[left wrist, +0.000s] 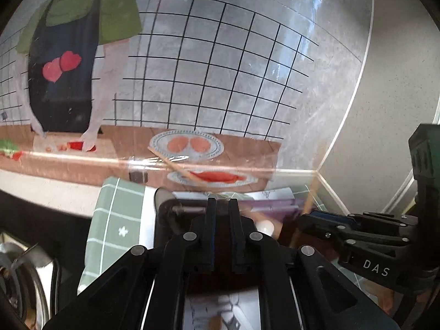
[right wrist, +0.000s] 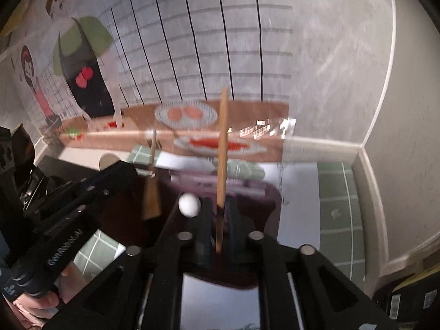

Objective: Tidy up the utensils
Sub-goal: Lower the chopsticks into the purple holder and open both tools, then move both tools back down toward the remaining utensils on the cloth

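A wooden chopstick (right wrist: 222, 148) stands upright between the fingers of my right gripper (right wrist: 219, 209), with a small gap on each side, so the jaws are open. In the left wrist view the right gripper (left wrist: 316, 217) comes in from the right with the chopstick (left wrist: 308, 205). My left gripper (left wrist: 222, 202) shows a narrow dark gap. A metal spoon (left wrist: 165, 196) lies across, its handle reaching the left finger. Beside it hangs a white ball (left wrist: 265, 226), also in the right wrist view (right wrist: 188, 205). Both grippers hover over a dark purple tray (right wrist: 264, 192). A blurred wooden piece (right wrist: 151, 200) hangs by the left gripper (right wrist: 123, 172).
The tray sits on white paper over a green checked cloth (left wrist: 115, 220), in a corner with a white baseboard (right wrist: 368, 181). A glossy cartoon wall sticker (left wrist: 192, 82) rises just behind. A metal pot (left wrist: 22, 275) is at the lower left. A hand (right wrist: 52, 294) holds the left gripper.
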`<action>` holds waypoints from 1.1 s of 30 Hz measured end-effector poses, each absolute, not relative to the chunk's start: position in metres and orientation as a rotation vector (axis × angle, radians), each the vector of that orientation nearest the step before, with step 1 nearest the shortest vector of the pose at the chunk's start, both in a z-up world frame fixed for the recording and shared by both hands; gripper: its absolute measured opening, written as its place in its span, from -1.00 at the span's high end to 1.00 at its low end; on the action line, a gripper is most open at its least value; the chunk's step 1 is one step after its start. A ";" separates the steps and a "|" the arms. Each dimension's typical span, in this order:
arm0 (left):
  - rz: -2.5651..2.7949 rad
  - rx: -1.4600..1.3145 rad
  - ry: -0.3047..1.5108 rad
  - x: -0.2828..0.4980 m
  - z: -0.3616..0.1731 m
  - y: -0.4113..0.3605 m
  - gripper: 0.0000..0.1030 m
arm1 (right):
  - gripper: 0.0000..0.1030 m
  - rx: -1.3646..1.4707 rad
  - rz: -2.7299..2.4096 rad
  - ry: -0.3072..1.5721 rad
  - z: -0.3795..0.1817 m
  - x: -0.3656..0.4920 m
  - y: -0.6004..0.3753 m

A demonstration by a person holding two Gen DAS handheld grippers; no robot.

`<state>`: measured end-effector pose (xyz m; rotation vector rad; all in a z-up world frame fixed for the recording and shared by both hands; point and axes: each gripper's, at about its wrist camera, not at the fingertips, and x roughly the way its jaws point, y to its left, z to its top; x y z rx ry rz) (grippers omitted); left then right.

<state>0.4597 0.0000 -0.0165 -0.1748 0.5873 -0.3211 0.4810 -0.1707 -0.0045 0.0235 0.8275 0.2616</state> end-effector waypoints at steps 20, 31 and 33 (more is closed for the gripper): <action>-0.218 -0.134 0.779 0.364 -0.027 0.029 -0.29 | -0.56 -0.065 0.226 0.791 0.010 0.377 -0.199; -0.126 -0.107 0.886 0.313 -0.077 0.060 -0.31 | -0.75 -0.279 0.341 0.916 -0.068 0.341 -0.147; -0.127 -0.118 0.903 0.310 -0.083 0.065 -0.31 | -0.64 -0.261 0.372 0.937 -0.077 0.340 -0.138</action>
